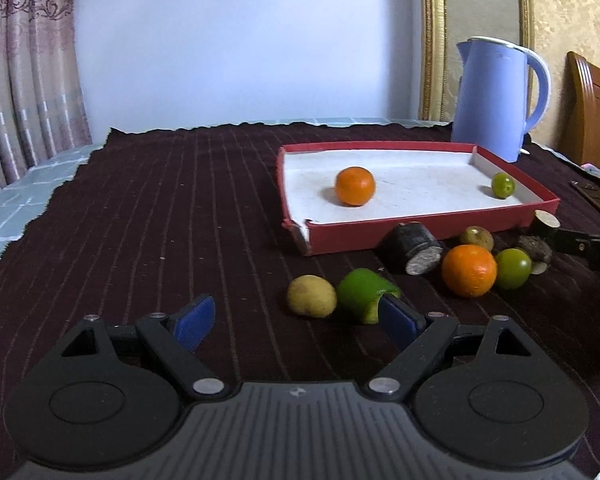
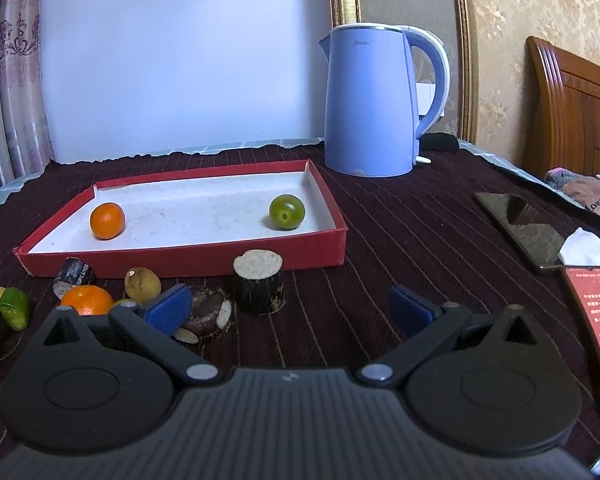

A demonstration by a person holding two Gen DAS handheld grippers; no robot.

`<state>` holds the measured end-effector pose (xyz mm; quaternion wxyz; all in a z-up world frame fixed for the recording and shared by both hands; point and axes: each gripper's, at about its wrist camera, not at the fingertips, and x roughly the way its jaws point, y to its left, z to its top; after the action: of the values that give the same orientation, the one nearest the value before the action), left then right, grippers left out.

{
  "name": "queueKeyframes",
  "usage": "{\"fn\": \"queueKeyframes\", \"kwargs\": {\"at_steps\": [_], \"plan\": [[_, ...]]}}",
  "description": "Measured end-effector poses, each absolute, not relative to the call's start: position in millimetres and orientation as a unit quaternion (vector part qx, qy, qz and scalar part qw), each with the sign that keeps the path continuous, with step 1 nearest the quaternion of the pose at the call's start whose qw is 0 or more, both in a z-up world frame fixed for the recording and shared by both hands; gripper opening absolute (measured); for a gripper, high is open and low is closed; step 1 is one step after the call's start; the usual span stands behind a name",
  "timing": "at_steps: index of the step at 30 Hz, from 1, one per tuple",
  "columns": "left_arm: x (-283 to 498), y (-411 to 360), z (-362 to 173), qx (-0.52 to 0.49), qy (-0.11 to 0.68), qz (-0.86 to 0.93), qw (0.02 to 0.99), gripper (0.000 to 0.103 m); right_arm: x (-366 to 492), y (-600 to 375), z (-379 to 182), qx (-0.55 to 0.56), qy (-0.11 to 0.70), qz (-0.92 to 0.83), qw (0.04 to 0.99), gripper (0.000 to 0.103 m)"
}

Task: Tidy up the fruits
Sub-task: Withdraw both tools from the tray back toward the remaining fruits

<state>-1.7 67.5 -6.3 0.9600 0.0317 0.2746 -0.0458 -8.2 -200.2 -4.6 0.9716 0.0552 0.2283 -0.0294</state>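
Note:
A red tray [image 1: 420, 234] [image 2: 188, 259] with a white floor holds an orange [image 1: 355, 186] [image 2: 107, 221] and a small green fruit [image 1: 503, 185] [image 2: 287, 212]. In front of it lie a yellow-brown fruit [image 1: 311, 295], a green pepper piece [image 1: 362, 293], an orange [image 1: 469, 271] [image 2: 86, 299], a green fruit [image 1: 513, 268], brownish fruits [image 1: 477, 237] [image 2: 142, 284] and dark sugarcane stubs [image 1: 414, 247] [image 2: 259, 285]. My left gripper [image 1: 298, 320] is open, just short of the yellow-brown fruit and pepper. My right gripper [image 2: 292, 310] is open, near the upright stub.
A blue kettle [image 1: 496, 98] [image 2: 370, 100] stands behind the tray. Two phones [image 2: 520, 230] [image 2: 596, 320] lie on the dark striped cloth at the right. A wooden headboard [image 2: 576, 108] is at far right, curtains at left.

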Motion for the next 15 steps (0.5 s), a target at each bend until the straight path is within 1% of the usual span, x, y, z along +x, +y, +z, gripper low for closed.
{"fn": "queueKeyframes", "kwargs": {"at_steps": [9, 15], "plan": [[-2.8, 65.0, -5.9, 0.054, 0.271, -0.061, 0.959, 0.089, -6.7, -198.3, -5.2, 0.049, 0.233, -0.029, 0.971, 0.103], [2.6, 65.8, -7.1, 0.077, 0.274, -0.03, 0.958, 0.089, -5.3, -200.2, -5.5, 0.055, 0.237, -0.026, 0.97, 0.103]]}}
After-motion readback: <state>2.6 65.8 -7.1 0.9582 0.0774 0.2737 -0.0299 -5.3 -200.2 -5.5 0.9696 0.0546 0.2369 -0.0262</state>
